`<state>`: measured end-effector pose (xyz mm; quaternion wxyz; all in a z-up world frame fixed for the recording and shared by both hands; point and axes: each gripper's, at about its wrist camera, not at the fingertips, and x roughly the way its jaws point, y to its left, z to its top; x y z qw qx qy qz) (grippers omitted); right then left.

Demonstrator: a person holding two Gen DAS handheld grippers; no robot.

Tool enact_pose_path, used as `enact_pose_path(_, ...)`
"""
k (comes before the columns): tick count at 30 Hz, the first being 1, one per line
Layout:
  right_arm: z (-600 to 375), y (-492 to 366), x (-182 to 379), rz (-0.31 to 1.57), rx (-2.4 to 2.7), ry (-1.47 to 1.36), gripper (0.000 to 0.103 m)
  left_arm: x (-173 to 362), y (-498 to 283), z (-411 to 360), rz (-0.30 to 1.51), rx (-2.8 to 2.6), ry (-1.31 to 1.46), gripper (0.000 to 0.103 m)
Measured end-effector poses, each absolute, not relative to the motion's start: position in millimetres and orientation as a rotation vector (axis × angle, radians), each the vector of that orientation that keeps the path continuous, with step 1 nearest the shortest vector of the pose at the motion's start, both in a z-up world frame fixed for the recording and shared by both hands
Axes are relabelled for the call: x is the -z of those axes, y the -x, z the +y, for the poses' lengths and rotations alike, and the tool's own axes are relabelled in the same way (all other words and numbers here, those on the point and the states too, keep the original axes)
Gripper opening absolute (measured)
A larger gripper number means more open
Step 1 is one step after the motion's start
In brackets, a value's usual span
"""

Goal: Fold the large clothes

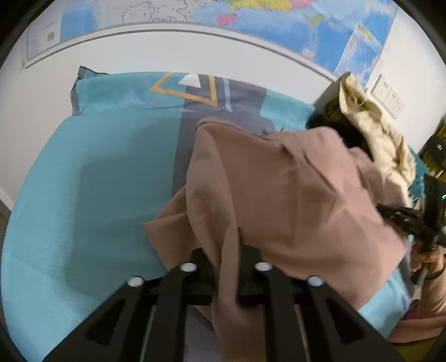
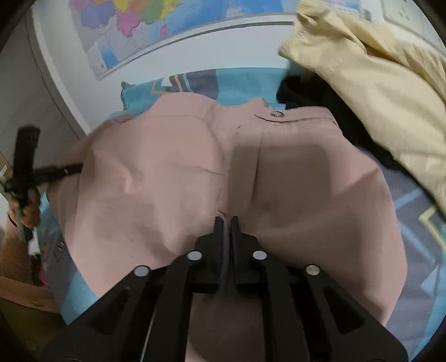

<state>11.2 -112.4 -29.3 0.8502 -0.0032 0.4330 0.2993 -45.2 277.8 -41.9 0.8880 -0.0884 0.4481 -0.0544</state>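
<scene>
Pink trousers (image 1: pixel 278 189) lie spread on a teal bed (image 1: pixel 83 181), the waistband with its metal button (image 2: pixel 276 113) at the far side. My left gripper (image 1: pixel 222 250) is shut on a bunched fold at the trousers' near left edge; the cloth drapes over its fingers and hangs down between them. My right gripper (image 2: pixel 226 220) is shut on a thin fold of the pink trousers (image 2: pixel 167 172) near the crotch seam. Each gripper also shows in the other's view: the right gripper (image 1: pixel 390 214) at the cloth's right edge, the left gripper (image 2: pixel 78 168) at its left edge.
A cream garment (image 2: pixel 376 83) and a black one (image 2: pixel 306 89) are heaped at the bed's far right. A teal and grey pillow (image 1: pixel 125 92) lies against the white wall under a map (image 1: pixel 251 16). Wall sockets (image 1: pixel 390 94) are at the right, a cardboard box (image 2: pixel 25 295) beside the bed.
</scene>
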Motion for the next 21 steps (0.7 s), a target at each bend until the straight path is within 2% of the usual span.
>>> enact_pose_path(2, -121.3, -8.5, 24.7, 0.894, -0.621, -0.022, 0.034, 41.5, 47.2, 277.0, 0.918, 0.112, 0.176, 0.021)
enact_pose_path(4, -130.0, -1.3, 12.9, 0.844, -0.596, -0.029, 0.05, 38.6, 48.8, 275.3, 0.91, 0.097, 0.16, 0.022)
enact_pose_path(5, -133.5, 2.3, 7.2, 0.826, -0.603, -0.036, 0.057, 37.3, 49.1, 274.4, 0.907, 0.091, 0.153, 0.027)
enact_pose_path(6, -136.4, 7.3, 1.3, 0.804, -0.614, -0.04, 0.058, 35.9, 48.9, 272.3, 0.907, 0.078, 0.144, 0.032)
enact_pose_path(7, -137.2, 10.7, -1.8, 0.793, -0.624, -0.039, 0.059, 35.0, 49.6, 271.1, 0.908, 0.063, 0.137, 0.042)
enact_pose_path(21, -84.3, 54.4, -2.1, 0.805, -0.798, 0.125, 0.062, 34.9, 53.2, 269.3, 0.894, 0.013, 0.086, 0.045)
